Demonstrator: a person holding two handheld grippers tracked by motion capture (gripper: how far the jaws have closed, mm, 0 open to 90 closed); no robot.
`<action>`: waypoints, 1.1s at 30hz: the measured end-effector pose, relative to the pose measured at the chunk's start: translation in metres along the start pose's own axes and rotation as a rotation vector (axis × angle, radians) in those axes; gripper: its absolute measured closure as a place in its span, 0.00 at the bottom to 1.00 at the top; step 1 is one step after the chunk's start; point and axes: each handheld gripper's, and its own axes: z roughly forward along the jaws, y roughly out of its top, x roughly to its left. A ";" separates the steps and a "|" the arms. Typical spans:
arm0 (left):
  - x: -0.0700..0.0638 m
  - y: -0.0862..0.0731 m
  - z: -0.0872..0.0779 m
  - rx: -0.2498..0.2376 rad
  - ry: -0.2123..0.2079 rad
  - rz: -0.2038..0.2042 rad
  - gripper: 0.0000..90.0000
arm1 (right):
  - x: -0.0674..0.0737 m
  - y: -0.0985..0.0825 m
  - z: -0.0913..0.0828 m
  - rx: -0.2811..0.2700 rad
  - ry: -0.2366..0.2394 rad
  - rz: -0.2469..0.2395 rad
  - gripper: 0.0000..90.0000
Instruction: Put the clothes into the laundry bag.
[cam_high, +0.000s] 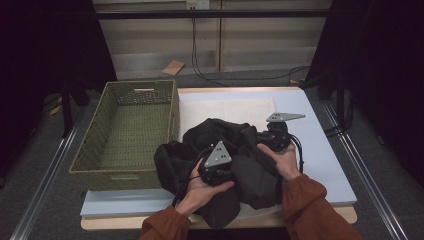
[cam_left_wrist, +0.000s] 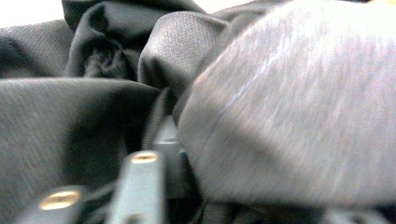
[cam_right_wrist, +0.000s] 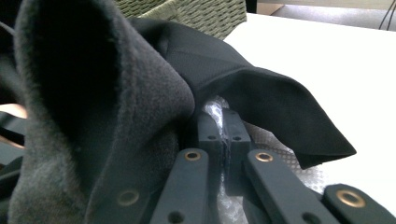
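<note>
Garment (cam_high: 235, 150) heaped beside basket (cam_high: 125, 130) on table (cam_high: 325, 165). Right gripper (cam_right_wrist: 224, 121) clamped on cloth edge. Left gripper (cam_high: 216, 165) buried in folds, grip impossible to tell.

The room is dim with dark edges; the pale table (cam_high: 320, 150) glares, and cloth (cam_left_wrist: 289, 116) beside the jaws blurs.

black crumpled cloth garment (cam_high: 235, 155): matt, fleecy inside, fine-knit outside, bunched against the jaws
olive woven wicker basket (cam_high: 125, 132): rough
white counter (cam_high: 320, 150): smooth, matt
</note>
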 end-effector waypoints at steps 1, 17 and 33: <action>0.003 0.001 0.002 0.011 0.001 -0.005 0.79 | 0.001 0.001 0.000 0.000 0.003 -0.005 0.99; 0.018 -0.020 0.049 0.146 0.121 -0.041 0.90 | 0.025 0.012 -0.010 -0.014 -0.004 -0.044 0.99; 0.011 -0.019 0.013 0.128 0.041 -0.024 0.59 | 0.018 0.002 -0.003 -0.011 0.014 -0.039 0.99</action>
